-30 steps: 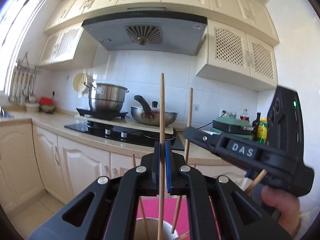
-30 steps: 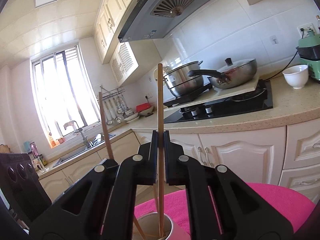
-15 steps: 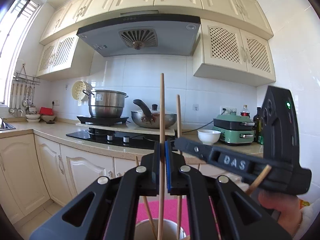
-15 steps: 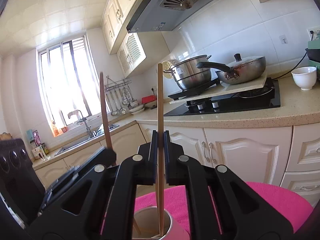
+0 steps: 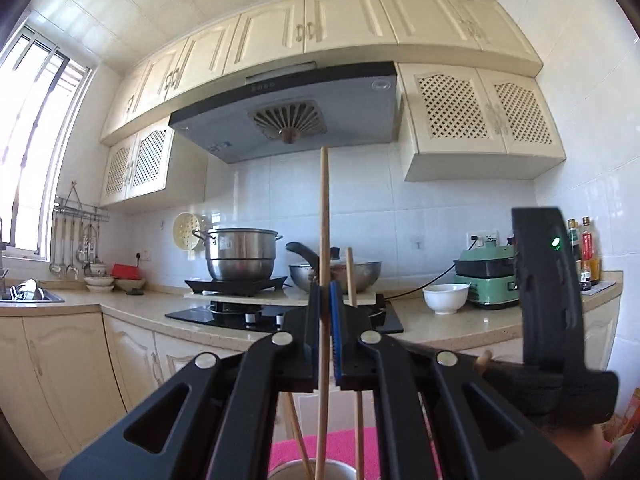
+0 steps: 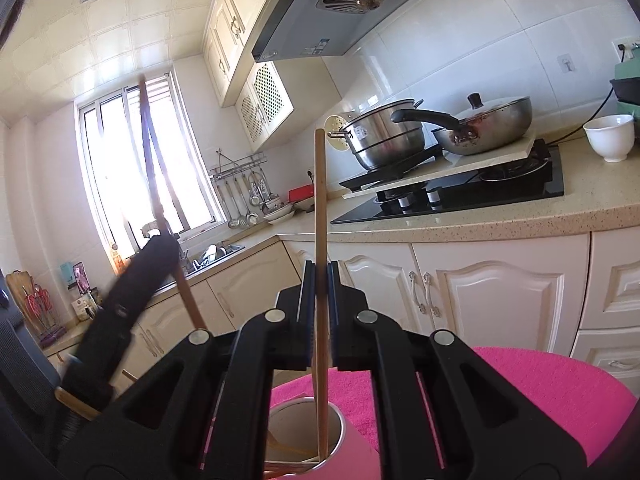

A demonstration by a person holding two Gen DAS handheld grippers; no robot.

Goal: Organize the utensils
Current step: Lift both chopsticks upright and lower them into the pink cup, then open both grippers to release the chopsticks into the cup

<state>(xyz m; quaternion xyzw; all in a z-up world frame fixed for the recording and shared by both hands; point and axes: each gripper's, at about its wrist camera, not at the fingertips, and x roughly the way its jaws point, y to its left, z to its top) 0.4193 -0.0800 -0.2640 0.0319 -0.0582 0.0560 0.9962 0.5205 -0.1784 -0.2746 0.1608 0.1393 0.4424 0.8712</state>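
Wooden chopstick [image 5: 324, 240]: upright, pinched tight by left hand-held gripper [image 5: 325, 320]
Right hand-held gripper [image 6: 320, 300]: clamped on another chopstick [image 6: 319, 208], tip inside cup [image 6: 306, 436] below

- left gripper [image 5: 325, 322]: matt black plastic arms with shiny metal rivets; ribbed blue pads
- chopstick [image 5: 323, 280] clamped in it: pale bare wood, smooth and matt
- right gripper [image 6: 320, 300]: the same matt black plastic; its own wooden chopstick [image 6: 320, 240] has a light, even grain
- cup [image 6: 306, 436]: pink outside, dull cream inside, thin metallic-looking rim
- cloth [image 6: 520, 384]: bright pink, fuzzy towelling
- stockpot [image 5: 240, 258]: polished steel, mirror-bright
- hob [image 6: 460, 196]: glossy black glass
- countertop [image 6: 480, 220]: speckled beige stone, slight sheen
- bowl [image 5: 445, 298]: glazed white ceramic
- wall tiles [image 5: 440, 200]: glossy white
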